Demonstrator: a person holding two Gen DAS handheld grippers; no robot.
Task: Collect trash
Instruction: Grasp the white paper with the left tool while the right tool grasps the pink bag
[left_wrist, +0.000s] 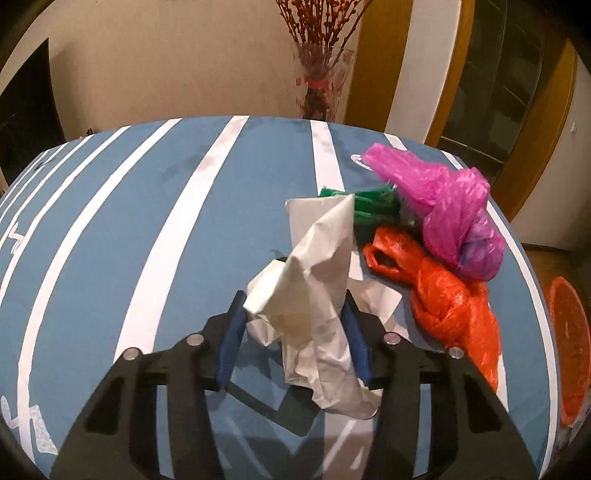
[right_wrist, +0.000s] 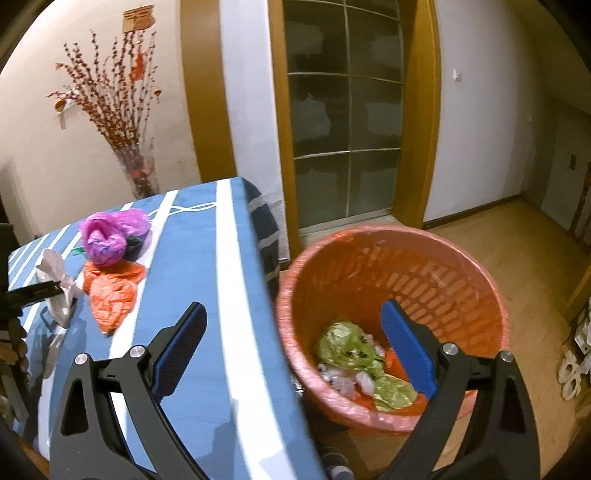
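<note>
Orange bin (right_wrist: 436, 273) on floor right of table (right_wrist: 192, 369), holding green wrappers (right_wrist: 347, 347) and pale scraps; right gripper (right_wrist: 295, 339) wide open, empty, straddling table edge and bin; left gripper (left_wrist: 293, 321) clamped on white paper (left_wrist: 314, 266); pink bag (left_wrist: 450, 214), orange bag (left_wrist: 443, 299), green bag (left_wrist: 373, 203) just right, touching

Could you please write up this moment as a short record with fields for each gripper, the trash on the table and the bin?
left gripper: shut on white crumpled paper, over the table
right gripper: open, holding nothing, above table edge and bin
on table: pink bag, orange bag, green bag, bunched together
bin: orange basket on the floor beside the table, with green and pale scraps inside
</note>
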